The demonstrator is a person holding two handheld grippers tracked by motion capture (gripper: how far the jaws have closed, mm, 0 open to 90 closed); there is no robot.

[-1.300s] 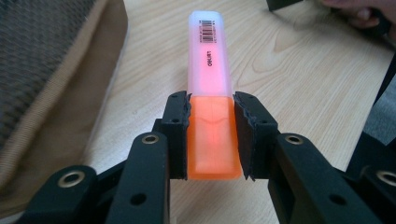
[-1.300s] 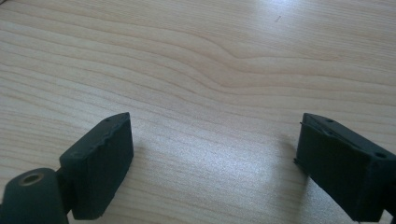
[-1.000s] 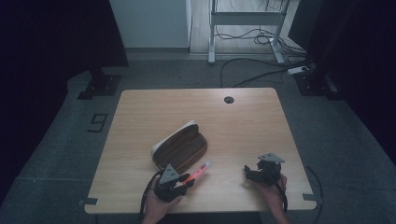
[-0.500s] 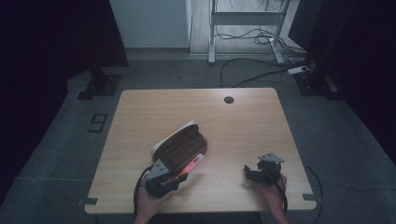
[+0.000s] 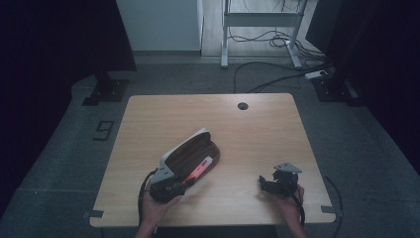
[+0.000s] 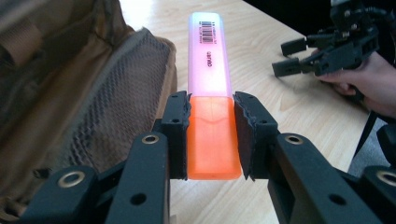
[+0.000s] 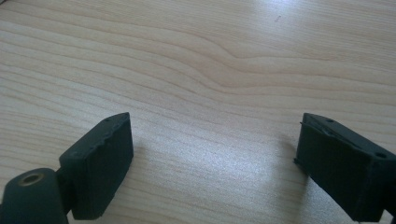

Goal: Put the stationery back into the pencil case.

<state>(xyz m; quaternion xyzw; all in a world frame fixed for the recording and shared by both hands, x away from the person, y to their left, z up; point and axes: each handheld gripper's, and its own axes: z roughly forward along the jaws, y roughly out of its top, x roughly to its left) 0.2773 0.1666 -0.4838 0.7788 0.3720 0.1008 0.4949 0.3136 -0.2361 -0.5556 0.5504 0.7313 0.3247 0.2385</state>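
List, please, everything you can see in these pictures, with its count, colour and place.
Table: one, light wood, centre of high view.
Pencil case: one, brown, open, left of table middle.
Highlighter: one, pink body with orange cap, clamped by its cap beside the case's mesh pocket.
Cable hole: one, dark, near table's far edge.
Desk frame: one, white, on floor beyond table.
Floor cables: several, dark, behind table.
Left gripper: one, black, shut on highlighter.
Right gripper: one, black, open over bare table.
Hands: two, at near edge.
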